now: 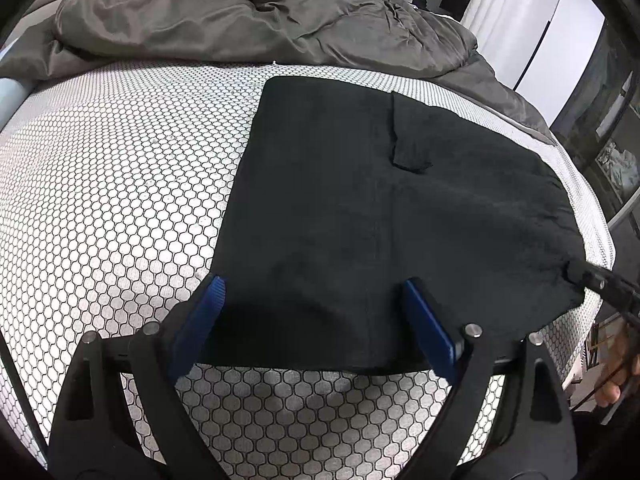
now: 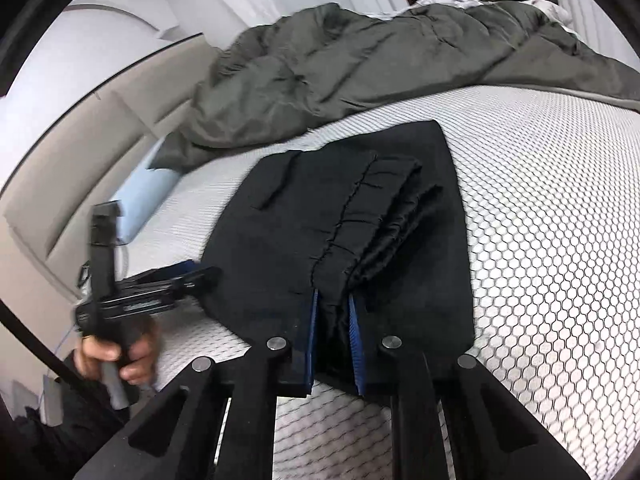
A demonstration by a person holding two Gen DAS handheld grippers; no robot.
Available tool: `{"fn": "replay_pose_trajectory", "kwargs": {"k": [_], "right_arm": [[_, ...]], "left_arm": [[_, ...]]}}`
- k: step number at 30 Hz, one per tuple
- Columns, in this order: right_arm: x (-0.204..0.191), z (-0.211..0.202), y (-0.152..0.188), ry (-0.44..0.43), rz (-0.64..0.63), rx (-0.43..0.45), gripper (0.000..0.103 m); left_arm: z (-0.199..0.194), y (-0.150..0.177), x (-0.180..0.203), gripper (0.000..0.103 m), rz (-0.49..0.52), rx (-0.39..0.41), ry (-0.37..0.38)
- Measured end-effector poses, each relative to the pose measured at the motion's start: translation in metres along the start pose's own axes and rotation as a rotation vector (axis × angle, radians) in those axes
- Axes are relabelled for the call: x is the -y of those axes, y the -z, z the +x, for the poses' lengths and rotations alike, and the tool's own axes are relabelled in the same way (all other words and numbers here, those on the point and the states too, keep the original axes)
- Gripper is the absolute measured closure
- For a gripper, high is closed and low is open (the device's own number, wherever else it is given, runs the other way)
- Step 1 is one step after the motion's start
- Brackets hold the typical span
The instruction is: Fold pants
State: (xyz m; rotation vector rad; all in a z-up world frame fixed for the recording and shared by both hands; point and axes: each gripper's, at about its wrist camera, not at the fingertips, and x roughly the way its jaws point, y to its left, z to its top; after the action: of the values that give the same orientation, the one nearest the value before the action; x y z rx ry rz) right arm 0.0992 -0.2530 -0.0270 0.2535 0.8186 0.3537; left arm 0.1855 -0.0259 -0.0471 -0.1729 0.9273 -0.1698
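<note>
The black pants [image 1: 360,208] lie folded in a compact rectangle on the honeycomb-patterned mattress [image 1: 120,184]. My left gripper [image 1: 312,292] is open, its blue pads spread over the near edge of the pants, holding nothing. My right gripper [image 2: 334,300] is shut on the gathered waistband end of the pants [image 2: 360,216], pinched between its blue pads. The right gripper also shows in the left wrist view [image 1: 596,280] at the pants' right corner. The left gripper shows in the right wrist view [image 2: 172,280] at the pants' left edge, held by a hand.
A crumpled grey duvet [image 1: 248,20] is heaped along the far side of the mattress. A padded beige headboard [image 2: 80,152] and a light blue pillow [image 2: 144,192] lie to the left in the right wrist view. The mattress edge [image 1: 592,216] drops off at the right.
</note>
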Motion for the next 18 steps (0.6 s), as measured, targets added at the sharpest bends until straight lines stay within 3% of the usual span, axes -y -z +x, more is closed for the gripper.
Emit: {"fn": "replay_pose_trajectory", "kwargs": {"k": [2,4,5,6,7,10,14,17,18], "right_arm": [[0.005,0.010,0.004,0.031,0.014,-0.057,0.088],[0.020,0.033,0.011,0.094,0.046,-0.128,0.079],[0.025,0.037,0.012,0.077,0.068,-0.139,0.077],[0.029,0.036,0.010,0.046,0.093,-0.130,0.075],[0.030,0.026,0.006,0.023,0.105,-0.101,0.065],[0.025,-0.004,0.000,0.090,0.066,0.060,0.054],[0.007,-0.006,0.000,0.105,0.036,0.177,0.057],[-0.023,0.022,0.000,0.057,-0.021,0.146,0.077],[-0.030,0.032,0.000,0.048,-0.028,0.128,0.078]], "left_arm": [[0.001,0.000,0.000,0.015,0.005,-0.002,-0.010],[0.002,0.000,0.001,0.014,0.014,-0.007,-0.022],[0.002,-0.001,0.001,0.014,0.016,-0.007,-0.025],[0.000,-0.002,0.001,0.014,0.018,-0.004,-0.024],[-0.004,-0.004,0.001,0.014,0.020,0.006,-0.025],[-0.018,-0.009,0.002,0.014,0.032,0.072,-0.029],[-0.011,-0.008,0.018,0.015,0.056,0.090,0.005],[-0.002,0.001,0.048,0.029,0.190,0.103,-0.030],[-0.002,0.006,0.057,0.035,0.239,0.120,-0.056]]}}
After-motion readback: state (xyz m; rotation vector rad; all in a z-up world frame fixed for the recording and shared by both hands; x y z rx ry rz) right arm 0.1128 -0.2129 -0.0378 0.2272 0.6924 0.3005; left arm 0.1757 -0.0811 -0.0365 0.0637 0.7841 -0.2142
